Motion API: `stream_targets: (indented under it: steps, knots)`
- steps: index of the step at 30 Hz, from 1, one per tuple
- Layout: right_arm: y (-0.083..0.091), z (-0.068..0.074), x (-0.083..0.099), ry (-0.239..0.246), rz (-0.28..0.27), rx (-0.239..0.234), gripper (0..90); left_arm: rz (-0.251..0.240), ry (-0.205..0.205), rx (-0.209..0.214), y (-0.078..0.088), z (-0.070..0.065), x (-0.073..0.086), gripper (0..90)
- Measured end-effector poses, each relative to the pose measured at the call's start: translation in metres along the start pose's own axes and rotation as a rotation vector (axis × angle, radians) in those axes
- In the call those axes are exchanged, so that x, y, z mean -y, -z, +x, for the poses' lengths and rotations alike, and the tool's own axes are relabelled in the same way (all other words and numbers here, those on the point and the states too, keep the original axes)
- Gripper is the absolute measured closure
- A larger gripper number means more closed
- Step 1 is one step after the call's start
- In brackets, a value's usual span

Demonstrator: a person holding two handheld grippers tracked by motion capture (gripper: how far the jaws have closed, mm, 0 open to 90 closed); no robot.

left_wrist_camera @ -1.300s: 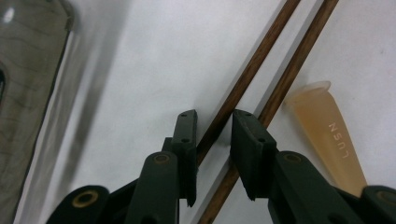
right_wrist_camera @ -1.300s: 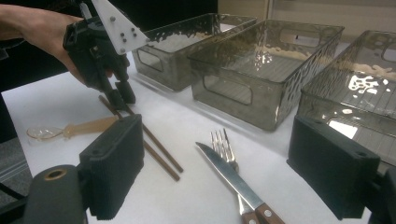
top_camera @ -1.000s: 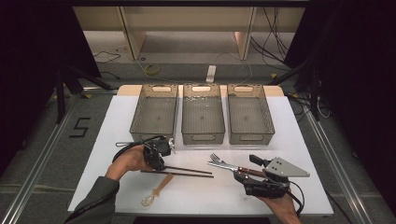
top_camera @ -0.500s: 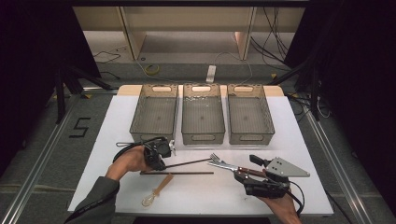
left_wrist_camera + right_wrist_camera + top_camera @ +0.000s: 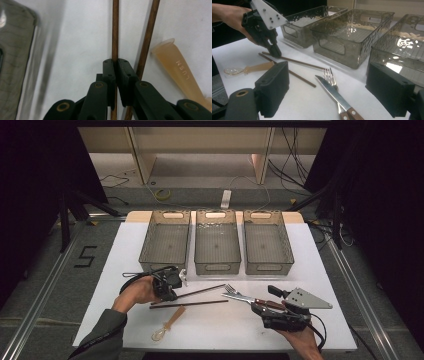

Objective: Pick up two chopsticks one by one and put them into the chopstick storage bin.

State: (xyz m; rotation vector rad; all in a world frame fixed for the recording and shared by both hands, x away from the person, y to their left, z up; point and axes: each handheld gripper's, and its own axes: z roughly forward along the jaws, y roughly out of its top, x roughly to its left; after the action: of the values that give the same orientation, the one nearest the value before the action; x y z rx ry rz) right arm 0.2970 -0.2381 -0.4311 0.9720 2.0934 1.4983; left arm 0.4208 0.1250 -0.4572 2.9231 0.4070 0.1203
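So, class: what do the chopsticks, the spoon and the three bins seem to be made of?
Chopsticks: probably wood, dark brown, matte, with a faint grain.
Spoon: looks like plastic, with a translucent amber handle bearing moulded letters and a clear bowl.
Bins: likely smoky clear plastic, glossy and dimpled, with bright highlights on the walls.

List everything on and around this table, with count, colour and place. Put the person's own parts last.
table: one, white top, centre.
bins: three, clear grey, empty, side by side at the far edge.
chopsticks: two, dark brown, near middle; one clamped in the left tongs.
spoon: one, translucent amber, near left.
fork: one, silver, middle, beside the knife.
knife: one, silver blade, brown handle, middle.
left tongs: black, shut on a chopstick.
right tongs: black, jaws wide open, near the knife handle.
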Motion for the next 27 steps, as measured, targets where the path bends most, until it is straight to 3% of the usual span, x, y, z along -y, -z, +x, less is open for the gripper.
stream_targets:
  steps: [10, 17, 24, 27]
  knots:
    - [0.001, 0.000, 0.000, 0.007, 0.000, 0.002, 19.3, -0.063, -0.001, -0.026, 0.027, 0.000, 0.003, 84.5]
    - [0.000, 0.002, 0.000, 0.011, -0.001, -0.001, 19.3, -0.131, 0.033, -0.049, 0.053, 0.000, 0.007, 84.5]
    - [0.001, 0.001, 0.000, 0.010, -0.002, -0.002, 19.3, -0.233, 0.100, -0.088, 0.077, 0.002, 0.013, 84.5]
    - [0.000, 0.002, 0.000, 0.010, 0.000, -0.001, 19.3, -0.284, 0.149, -0.078, 0.080, 0.005, 0.015, 84.5]
